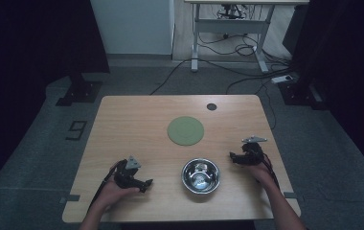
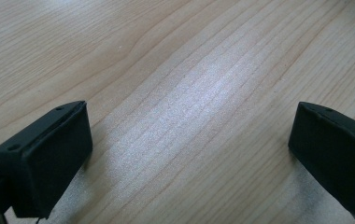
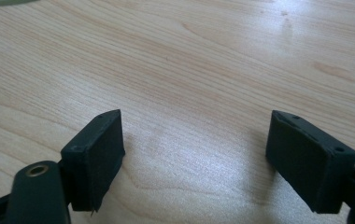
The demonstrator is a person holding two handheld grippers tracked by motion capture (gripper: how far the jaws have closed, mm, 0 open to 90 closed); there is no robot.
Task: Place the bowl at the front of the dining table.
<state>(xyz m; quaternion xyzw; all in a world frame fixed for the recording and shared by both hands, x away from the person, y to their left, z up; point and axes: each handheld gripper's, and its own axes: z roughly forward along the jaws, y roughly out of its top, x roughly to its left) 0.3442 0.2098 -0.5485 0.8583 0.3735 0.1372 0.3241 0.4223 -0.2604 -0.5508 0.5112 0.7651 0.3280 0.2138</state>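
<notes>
The bowl (image 1: 200, 176) sits on the desk (image 1: 122, 120) between the two grippers, near the front edge, upright and seemingly empty. It lies just beside the right gripper (image 1: 233, 157), toward which those fingers point, and a little farther from the left gripper (image 1: 147, 184), which also points at it from the other side. Both grippers rest low on the desk with their fingers (image 2: 49, 158) spread wide apart and nothing between them; the right fingers (image 3: 96, 154) likewise frame bare wood.

The likely step is to take the bowl. Its steel wall is smooth and curved, so a pinch over the rim, one finger inside and one outside, should hold better than squeezing the round body. The nearer right gripper looks best placed; lift it first, then come down on the near rim.

Beyond the bowl, ahead of both grippers, lies a flat green mat (image 1: 185, 130), well apart from the fingers and a probable place to set it. A small dark disc (image 1: 211, 107) sits near the far edge. Nothing stands in the path.
</notes>
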